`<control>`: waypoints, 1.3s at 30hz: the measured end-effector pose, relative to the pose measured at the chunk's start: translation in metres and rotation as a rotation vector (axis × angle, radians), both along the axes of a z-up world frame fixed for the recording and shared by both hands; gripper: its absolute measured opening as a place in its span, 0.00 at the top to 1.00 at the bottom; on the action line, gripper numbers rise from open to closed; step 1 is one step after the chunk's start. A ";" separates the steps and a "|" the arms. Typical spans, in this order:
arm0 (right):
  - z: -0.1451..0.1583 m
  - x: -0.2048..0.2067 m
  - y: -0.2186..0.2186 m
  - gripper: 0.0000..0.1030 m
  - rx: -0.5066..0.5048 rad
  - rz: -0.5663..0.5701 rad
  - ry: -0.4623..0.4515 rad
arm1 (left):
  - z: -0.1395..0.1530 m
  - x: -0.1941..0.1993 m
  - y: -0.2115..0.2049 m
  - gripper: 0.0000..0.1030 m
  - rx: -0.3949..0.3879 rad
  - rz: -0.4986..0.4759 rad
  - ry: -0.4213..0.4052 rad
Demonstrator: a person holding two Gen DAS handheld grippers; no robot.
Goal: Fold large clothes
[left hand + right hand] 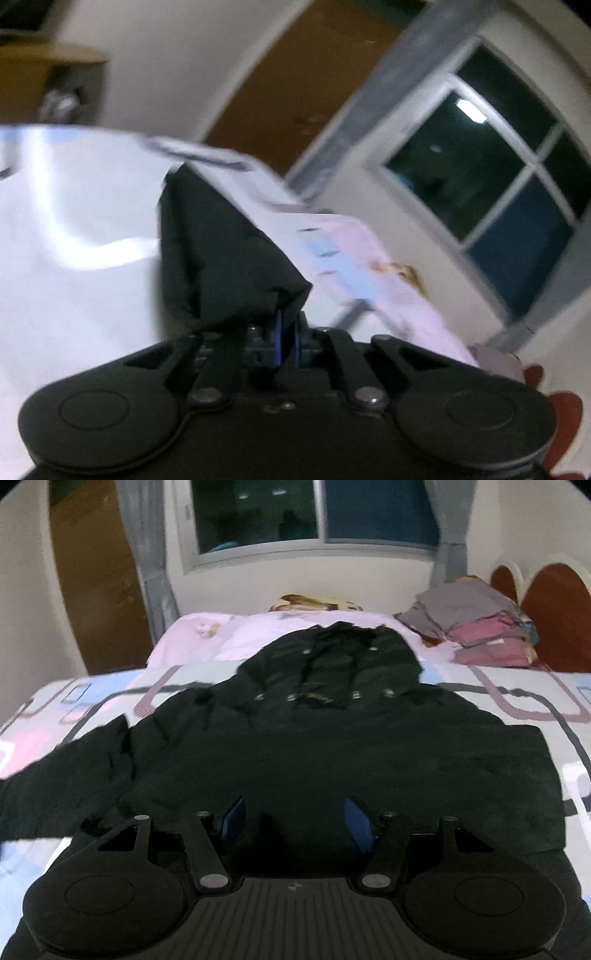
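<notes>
A large black hooded jacket [332, 738] lies spread on the bed [74, 701], hood at the far end, one sleeve out to the left. My right gripper [293, 821] is open just above the jacket's near hem, blue pads apart. My left gripper [287, 334] is shut on a fold of the black jacket fabric [221, 258], lifted off the bed with the view tilted and blurred.
A pile of folded grey and pink clothes [476, 627] sits at the bed's far right by a red headboard [554, 605]. A window [314, 513], a curtain [155, 561] and a brown door [96, 572] stand behind the bed. A doll's head [314, 603] lies beyond the pink sheet.
</notes>
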State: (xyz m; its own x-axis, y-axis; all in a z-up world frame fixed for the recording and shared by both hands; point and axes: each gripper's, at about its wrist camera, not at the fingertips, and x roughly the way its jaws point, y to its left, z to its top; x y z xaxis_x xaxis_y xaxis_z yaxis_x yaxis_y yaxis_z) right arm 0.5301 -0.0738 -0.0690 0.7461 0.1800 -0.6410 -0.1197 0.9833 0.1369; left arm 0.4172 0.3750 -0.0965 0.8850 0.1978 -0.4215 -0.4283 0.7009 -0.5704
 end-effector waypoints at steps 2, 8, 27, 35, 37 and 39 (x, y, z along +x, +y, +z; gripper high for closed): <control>0.005 -0.002 -0.012 0.41 0.011 -0.015 -0.012 | 0.017 0.024 -0.028 0.96 0.032 -0.077 -0.038; 0.017 -0.006 -0.061 0.41 0.060 -0.105 -0.036 | 0.058 0.087 -0.145 0.96 0.131 -0.375 -0.104; 0.019 -0.034 -0.190 0.41 0.119 -0.249 -0.023 | -0.038 0.138 -0.445 0.37 0.338 -1.030 0.218; 0.013 -0.010 -0.176 0.41 0.248 -0.152 0.039 | 0.010 0.084 -0.348 0.40 0.460 -0.811 0.080; 0.000 0.003 -0.167 0.35 0.228 -0.158 0.060 | 0.017 0.093 -0.324 0.42 0.472 -0.681 0.087; -0.012 0.015 -0.159 0.24 0.218 -0.145 0.098 | 0.016 0.101 -0.293 0.43 0.446 -0.592 0.096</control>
